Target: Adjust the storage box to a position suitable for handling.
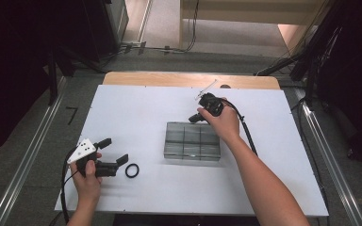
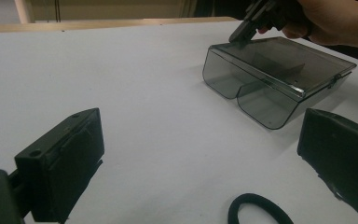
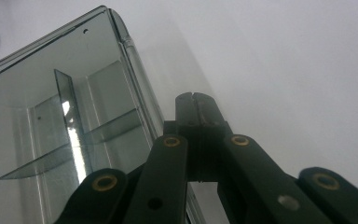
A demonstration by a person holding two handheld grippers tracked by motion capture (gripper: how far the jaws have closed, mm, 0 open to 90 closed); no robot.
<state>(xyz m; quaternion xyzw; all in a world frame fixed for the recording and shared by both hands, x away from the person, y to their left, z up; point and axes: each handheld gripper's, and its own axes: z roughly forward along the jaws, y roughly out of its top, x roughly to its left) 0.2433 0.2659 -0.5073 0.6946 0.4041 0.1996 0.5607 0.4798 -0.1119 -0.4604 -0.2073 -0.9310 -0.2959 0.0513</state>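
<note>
Clear smoky compartment box (image 1: 192, 141) sits mid-bench (image 1: 136, 103), lid closed. Right gripper (image 1: 197, 117) at the box's far edge, jaws pressed together with nothing between them, tips just beside the lid's hinge edge; contact unclear. Left gripper (image 1: 113, 151) rests near the front-left of the bench, jaws spread wide, black ring (image 1: 132, 170) lying just beside the nearer jaw, well apart from the box.
</note>
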